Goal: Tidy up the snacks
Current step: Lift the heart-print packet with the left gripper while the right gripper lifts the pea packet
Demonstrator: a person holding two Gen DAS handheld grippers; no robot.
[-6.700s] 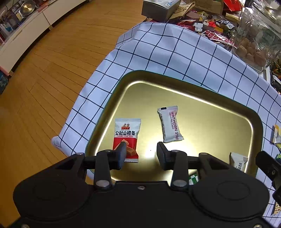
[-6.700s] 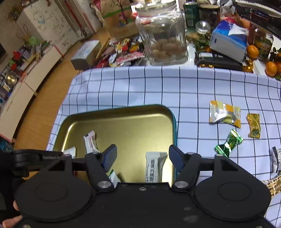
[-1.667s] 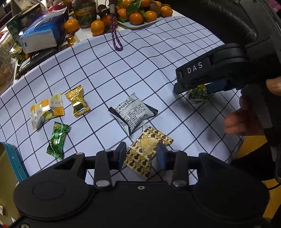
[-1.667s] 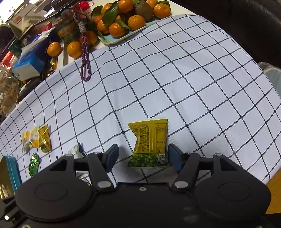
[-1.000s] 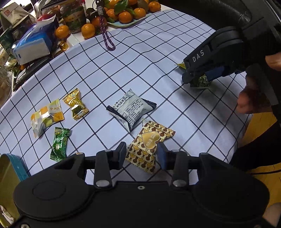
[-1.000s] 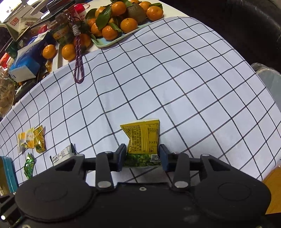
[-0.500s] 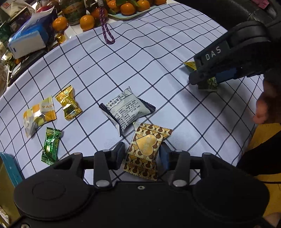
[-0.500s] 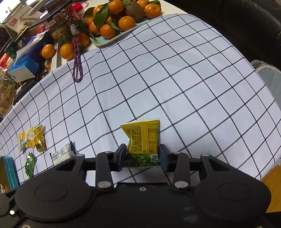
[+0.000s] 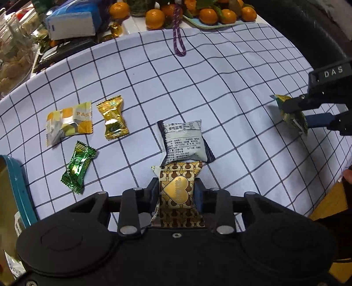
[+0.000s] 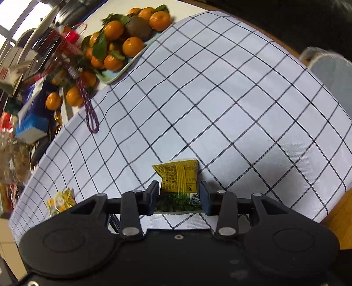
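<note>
My left gripper (image 9: 176, 191) points down at the checked cloth (image 9: 220, 92). Its jaws are closing, and both pads touch the sides of a brown and gold heart-print packet (image 9: 177, 198) between them. A grey and white packet (image 9: 184, 140) lies just beyond it, touching its far end. My right gripper (image 10: 178, 193) is shut on a yellow and green packet (image 10: 178, 176), held a little above the cloth. In the left wrist view, the right gripper (image 9: 294, 114) holds that packet at the right edge. A gold tray's teal rim (image 9: 17, 189) shows at the far left.
A green candy (image 9: 78, 167), a gold candy (image 9: 113, 120) and a yellow and white packet (image 9: 68, 123) lie left of my left gripper. A plate of oranges (image 10: 123, 46), a purple cord (image 9: 178, 41) and a tissue box (image 9: 72, 19) stand behind. The table edge runs close on the right.
My left jaws widened, then came together on the heart-print packet, and the wrist rolled. The right gripper, still holding the yellow packet, has risen off the cloth and tilted.
</note>
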